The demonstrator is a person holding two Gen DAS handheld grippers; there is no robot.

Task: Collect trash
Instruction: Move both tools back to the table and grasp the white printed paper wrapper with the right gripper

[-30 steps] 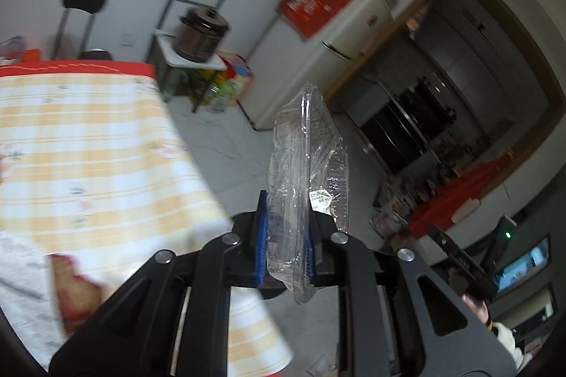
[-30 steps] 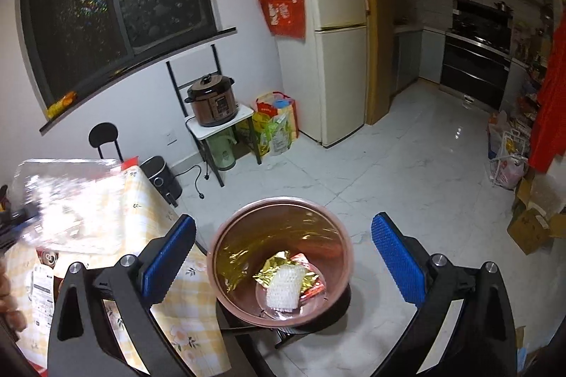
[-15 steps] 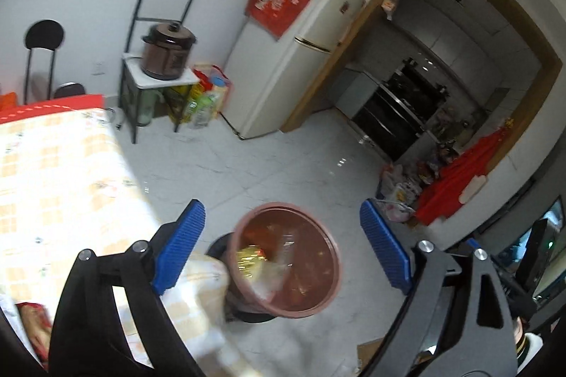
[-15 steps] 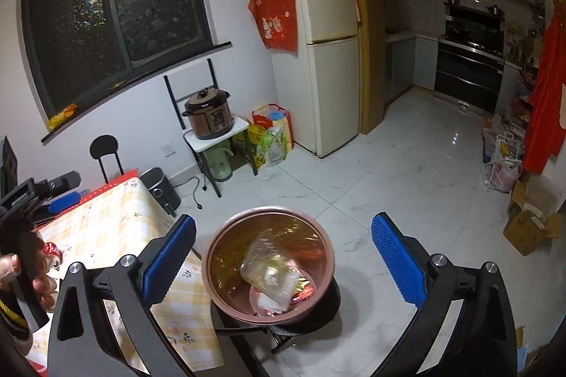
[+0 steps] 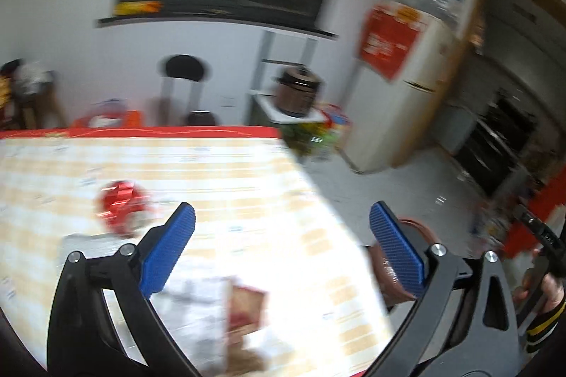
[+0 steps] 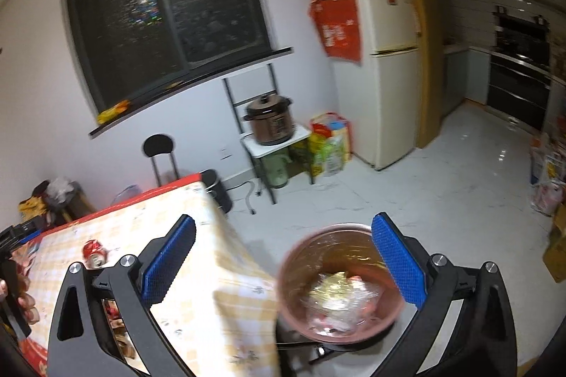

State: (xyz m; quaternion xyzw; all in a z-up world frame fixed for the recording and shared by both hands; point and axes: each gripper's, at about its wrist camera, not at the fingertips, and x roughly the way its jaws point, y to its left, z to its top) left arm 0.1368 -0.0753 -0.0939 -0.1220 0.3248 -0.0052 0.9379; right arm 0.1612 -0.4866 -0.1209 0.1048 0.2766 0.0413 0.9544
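Sitting on the floor at the lower middle of the right wrist view is the brown bin (image 6: 339, 281), lined with a yellowish bag, and inside it lie a crumpled clear plastic container (image 6: 339, 301), some gold foil and a bit of red wrapper. The bin stands just beside the corner of the surface (image 6: 198, 271), which wears a yellow-and-white checked cloth with a red edge.

The right tongs (image 6: 283, 265) are spread wide, blue pads apart, nothing between them, framing the cloth's corner and the bin.

Over to the left wrist view, heavily blurred: the left tongs (image 5: 281, 249) are opening, jaws far apart and empty, pointed over the surface. Only the bin's rim peeks out at lower right behind the right-hand pad. Trash on the cloth: a red crushed can (image 5: 122, 205) at centre left, and a red-and-tan wrapper (image 5: 246, 309) low in the middle, lying on some white paper. The can shows too at the lower left of the right wrist view.

Around the room: a dark window (image 6: 166, 5) upper left, a black stool (image 6: 161, 150), a brown cooker (image 6: 270, 120) on a small white stand, a cream fridge (image 6: 382, 65) with a red cloth hung on it, pale tiled floor, kitchen ovens far right.
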